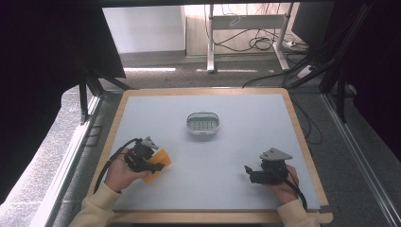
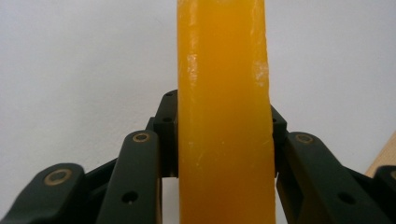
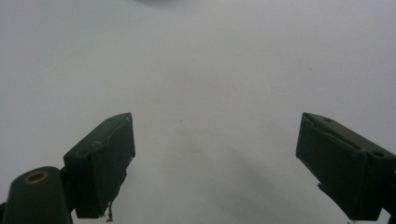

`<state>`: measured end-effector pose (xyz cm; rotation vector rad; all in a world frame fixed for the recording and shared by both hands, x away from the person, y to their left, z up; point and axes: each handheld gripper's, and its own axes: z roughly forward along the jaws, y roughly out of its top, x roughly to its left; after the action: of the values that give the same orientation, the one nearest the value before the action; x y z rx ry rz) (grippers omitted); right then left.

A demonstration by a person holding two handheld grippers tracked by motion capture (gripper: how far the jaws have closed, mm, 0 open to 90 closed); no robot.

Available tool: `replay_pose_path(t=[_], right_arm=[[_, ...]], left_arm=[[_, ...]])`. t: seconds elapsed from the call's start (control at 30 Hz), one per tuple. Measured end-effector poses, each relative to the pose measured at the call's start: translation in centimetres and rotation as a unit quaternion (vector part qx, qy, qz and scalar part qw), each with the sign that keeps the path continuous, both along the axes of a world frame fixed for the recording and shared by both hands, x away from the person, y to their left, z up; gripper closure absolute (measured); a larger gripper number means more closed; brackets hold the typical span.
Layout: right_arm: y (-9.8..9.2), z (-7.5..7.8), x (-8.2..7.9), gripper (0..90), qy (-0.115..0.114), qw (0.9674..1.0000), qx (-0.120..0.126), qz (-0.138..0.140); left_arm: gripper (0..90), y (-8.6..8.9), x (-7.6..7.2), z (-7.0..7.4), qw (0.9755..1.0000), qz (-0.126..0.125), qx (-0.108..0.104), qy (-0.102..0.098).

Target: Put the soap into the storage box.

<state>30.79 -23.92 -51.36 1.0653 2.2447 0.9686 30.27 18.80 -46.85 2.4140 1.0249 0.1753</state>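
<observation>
My left gripper [image 1: 158,165] is shut on an orange bar of soap [image 1: 158,163] at the near left of the table. In the left gripper view the orange soap [image 2: 223,116] stands edge-on between the two black jaws, which press on both its sides. A white oval soap dish [image 1: 203,123] rests at the middle of the table, beyond both grippers. My right gripper [image 1: 248,171] hovers near the front right, pointing left. In the right gripper view the gripper [image 3: 217,161] is open, its jaws wide apart over bare grey surface.
The grey table top [image 1: 236,142] has a wooden rim [image 1: 302,142]. Behind it are a desk frame [image 1: 210,42] and cables [image 1: 257,42] on the floor. Dark curtains hang left and right.
</observation>
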Motion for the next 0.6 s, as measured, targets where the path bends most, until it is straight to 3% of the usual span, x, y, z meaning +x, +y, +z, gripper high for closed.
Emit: replay_pose_path(t=[0.3,0.6], right_arm=[[-0.1,0.0,0.0,12.3,0.000,1.0000,0.001,0.003],[-0.1,0.0,0.0,12.3,0.002,1.0000,0.000,0.001]], left_arm=[[61.9,-0.8,0.9,0.4,0.9998,-0.019,0.004,0.004],[62.0,-0.8,1.3,0.9,0.9998,-0.019,-0.004,-0.001]])
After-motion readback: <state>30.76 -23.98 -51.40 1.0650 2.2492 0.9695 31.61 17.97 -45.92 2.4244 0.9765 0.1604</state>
